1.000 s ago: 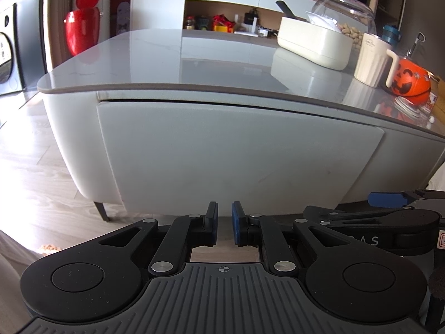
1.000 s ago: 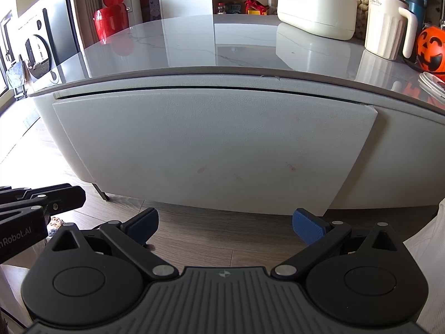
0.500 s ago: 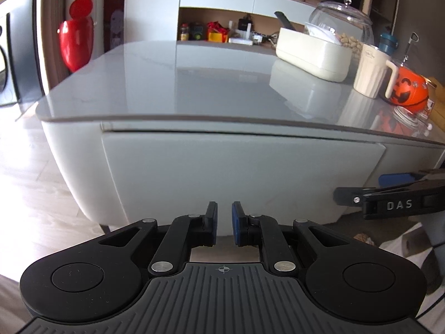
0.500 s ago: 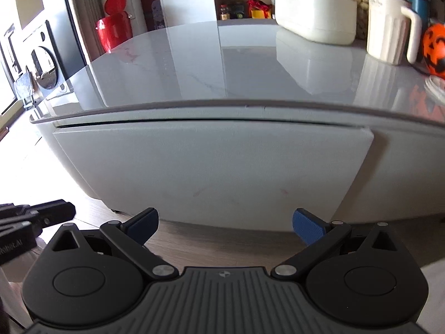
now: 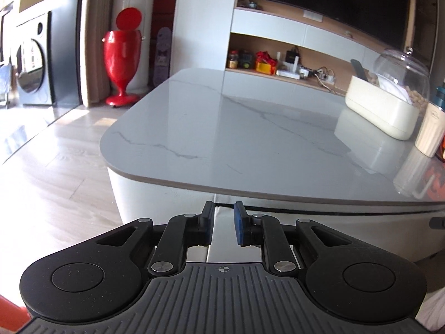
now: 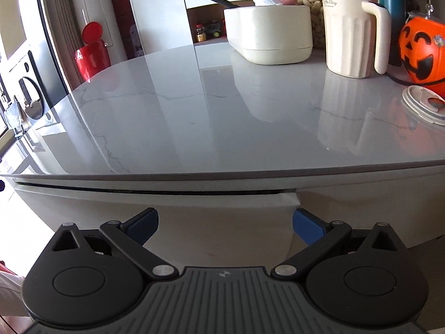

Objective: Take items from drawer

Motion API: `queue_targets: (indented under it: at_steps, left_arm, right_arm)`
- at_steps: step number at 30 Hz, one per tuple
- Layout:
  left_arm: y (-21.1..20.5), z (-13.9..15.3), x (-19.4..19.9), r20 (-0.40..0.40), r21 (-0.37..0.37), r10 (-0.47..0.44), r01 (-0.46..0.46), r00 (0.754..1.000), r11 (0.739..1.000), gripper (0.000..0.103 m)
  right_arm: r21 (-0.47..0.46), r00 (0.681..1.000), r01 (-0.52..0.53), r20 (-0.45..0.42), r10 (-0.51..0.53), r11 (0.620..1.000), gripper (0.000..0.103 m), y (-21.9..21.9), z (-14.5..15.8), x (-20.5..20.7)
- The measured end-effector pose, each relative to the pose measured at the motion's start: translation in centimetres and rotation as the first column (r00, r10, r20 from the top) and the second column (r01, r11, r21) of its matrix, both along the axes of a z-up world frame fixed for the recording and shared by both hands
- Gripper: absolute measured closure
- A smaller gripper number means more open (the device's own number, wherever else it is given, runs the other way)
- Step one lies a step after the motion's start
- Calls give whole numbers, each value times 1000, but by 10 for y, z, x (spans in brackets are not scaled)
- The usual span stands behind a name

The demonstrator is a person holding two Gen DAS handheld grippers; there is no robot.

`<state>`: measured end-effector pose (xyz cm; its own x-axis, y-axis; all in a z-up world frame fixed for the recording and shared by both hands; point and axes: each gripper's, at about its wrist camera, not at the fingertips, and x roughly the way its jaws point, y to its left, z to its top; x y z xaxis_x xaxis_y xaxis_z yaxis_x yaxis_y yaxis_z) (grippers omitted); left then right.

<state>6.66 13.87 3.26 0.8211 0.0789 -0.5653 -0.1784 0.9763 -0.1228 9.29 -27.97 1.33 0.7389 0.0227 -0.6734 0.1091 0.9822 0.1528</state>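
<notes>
Both tongs at the shut drawer, nothing held yet

The left gripper [image 5: 224,224] has just been opening to a narrow gap, empty; the right gripper [image 6: 225,226] is spread wide, also empty. The drawer [image 6: 222,222] sits closed under the table [image 6: 222,111] edge, just beyond the 2 grippers. Hooking a finger into the dark slot above its front and pulling straight out looks best.

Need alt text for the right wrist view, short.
The open right claw, holding nothing, faces a closed white drawer front under a glossy grey marble tabletop. At the table's far right stand a cream box, a cream jug and an orange pumpkin bucket.
</notes>
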Motion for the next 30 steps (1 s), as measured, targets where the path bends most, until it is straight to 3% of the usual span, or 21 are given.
queue_targets:
  at_steps: [4,8,11,22,27,30]
  left_arm:
    - [7,-3,8,-18,-33,13,-14,1000,999,86]
    - [9,-7,17,-56,-65,-50,46,997,997,85]
    - [8,-8,17,-50,-50,-55,52,997,997,85]
    - [21,-13,18,-64,-120,-8,0,998,993,84]
    - [24,-18,24,-79,-193,-38,22,996,981,61]
    - [26,-19,25,-84,-209,-32,14,996,978,60]
  right_arm:
    - [-3,1000,6,-18,-6,1000,0,0,-5,3]
    - [19,1000,13,-19,-13,1000,0,-5,-6,2]
    - [13,999,17,-39,-17,1000,0,-6,-8,1]
    - [101,997,75,-12,-74,992,0,-17,-8,10]
    - [140,996,83,-27,-80,987,0,-24,-12,21]
    - [136,996,82,-30,-78,987,0,-24,-13,24]
